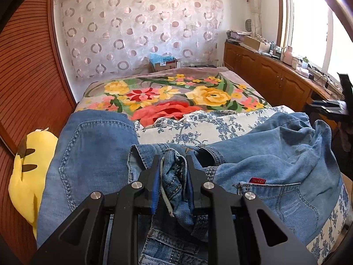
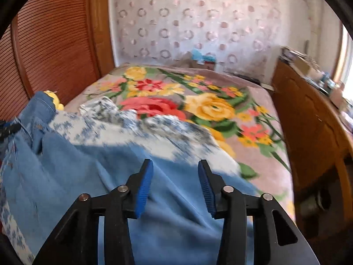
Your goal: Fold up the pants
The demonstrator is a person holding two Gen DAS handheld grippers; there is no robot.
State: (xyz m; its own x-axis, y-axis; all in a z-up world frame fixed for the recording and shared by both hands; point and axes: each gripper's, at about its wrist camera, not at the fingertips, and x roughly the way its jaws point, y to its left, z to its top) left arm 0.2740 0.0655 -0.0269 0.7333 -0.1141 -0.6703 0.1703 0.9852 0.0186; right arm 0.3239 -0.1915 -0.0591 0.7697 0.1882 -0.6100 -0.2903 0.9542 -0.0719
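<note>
Light blue jeans [image 1: 92,154] lie spread across a blue-and-white floral sheet [image 1: 198,128] at the near end of the bed. My left gripper [image 1: 173,161] is shut on a bunched fold of the jeans' waistband. A back pocket with a red tab [image 1: 257,180] shows to its right. In the right wrist view the jeans [image 2: 172,198] lie under my right gripper [image 2: 175,165], which is open and empty just above the denim. The right view is blurred.
A flowered blanket [image 1: 176,97] covers the far bed. A yellow plush toy [image 1: 28,170] lies at the left by the ribbed wooden wardrobe [image 1: 28,77]. A wooden cabinet [image 1: 271,77] with clutter runs along the right under the window. A cardboard box [image 1: 164,63] stands by the far wall.
</note>
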